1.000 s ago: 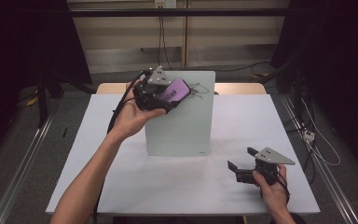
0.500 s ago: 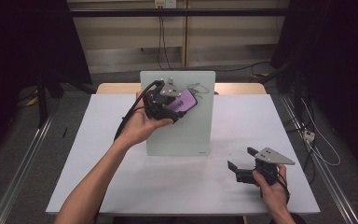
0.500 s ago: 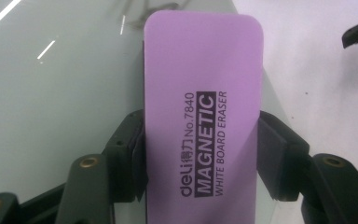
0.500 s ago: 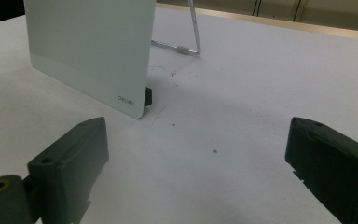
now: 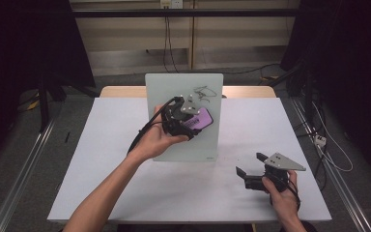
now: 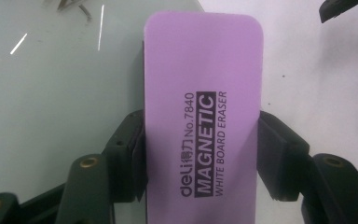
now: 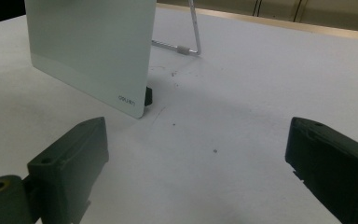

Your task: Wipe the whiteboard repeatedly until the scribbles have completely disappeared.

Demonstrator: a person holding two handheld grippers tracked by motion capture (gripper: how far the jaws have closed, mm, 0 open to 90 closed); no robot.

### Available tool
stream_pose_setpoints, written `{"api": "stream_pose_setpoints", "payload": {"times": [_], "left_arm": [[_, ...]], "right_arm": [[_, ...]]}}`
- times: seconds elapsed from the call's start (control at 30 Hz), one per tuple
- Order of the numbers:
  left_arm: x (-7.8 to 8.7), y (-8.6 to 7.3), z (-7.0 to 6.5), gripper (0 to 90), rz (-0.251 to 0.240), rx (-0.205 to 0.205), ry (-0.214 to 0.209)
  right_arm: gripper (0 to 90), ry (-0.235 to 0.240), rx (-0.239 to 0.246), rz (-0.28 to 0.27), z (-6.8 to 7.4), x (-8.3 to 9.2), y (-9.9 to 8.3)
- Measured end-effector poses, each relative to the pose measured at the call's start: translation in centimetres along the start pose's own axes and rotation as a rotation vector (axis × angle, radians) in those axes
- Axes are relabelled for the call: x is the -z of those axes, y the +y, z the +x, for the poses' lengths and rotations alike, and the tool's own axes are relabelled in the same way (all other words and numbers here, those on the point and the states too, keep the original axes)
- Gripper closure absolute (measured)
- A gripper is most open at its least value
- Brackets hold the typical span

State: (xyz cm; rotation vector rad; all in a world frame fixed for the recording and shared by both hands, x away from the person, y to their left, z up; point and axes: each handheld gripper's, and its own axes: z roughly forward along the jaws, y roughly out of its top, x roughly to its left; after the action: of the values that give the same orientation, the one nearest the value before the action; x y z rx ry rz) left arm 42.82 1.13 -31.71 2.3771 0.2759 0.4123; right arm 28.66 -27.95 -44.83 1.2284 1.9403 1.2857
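Purple and light, the magnetic whiteboard eraser (image 5: 199,119) sits in your left gripper (image 5: 186,118) in the high view, held against the upright whiteboard (image 5: 183,145) just below a black scribble (image 5: 204,91). Your right gripper (image 5: 253,169) rests low on the table (image 5: 101,145), well apart.

Left gripper view: both fingers (image 6: 126,154) clamp the eraser's long edges. It's probably a stiff shell with a soft felt face, so keep the hold mid-length.

Right gripper view: fingers (image 7: 70,158) spread wide, holding nothing.

White table (image 5: 125,159) (wood edge at rear); cables (image 5: 166,36) behind.
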Motion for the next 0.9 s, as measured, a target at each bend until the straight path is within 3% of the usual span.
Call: {"api": "stream_pose_setpoints", "payload": {"times": [0.13,0.37,0.63,0.73,0.9], "left_arm": [[0.5,0.2,0.5,41.1,-0.011,0.015,-0.003],[2.6,1.2,2.6,41.1,-0.058,0.061,0.013],[5.5,2.3,4.7,41.1,-0.097,0.095,0.077],[5.7,2.9,4.9,41.1,-0.118,0.104,0.090],[4.8,3.7,4.5,41.0,-0.106,0.085,0.074]], "right_arm": [[6.0,-0.001,0.000,0.001,0.0,0.0,0.0],[5.8,-0.001,0.004,0.000,0.0,0.1,0.0],[5.8,0.002,0.005,-0.002,0.0,0.1,0.0],[5.8,0.001,0.000,-0.003,0.0,0.0,0.0],[5.8,0.002,-0.001,0.000,0.1,0.0,0.0]]}}
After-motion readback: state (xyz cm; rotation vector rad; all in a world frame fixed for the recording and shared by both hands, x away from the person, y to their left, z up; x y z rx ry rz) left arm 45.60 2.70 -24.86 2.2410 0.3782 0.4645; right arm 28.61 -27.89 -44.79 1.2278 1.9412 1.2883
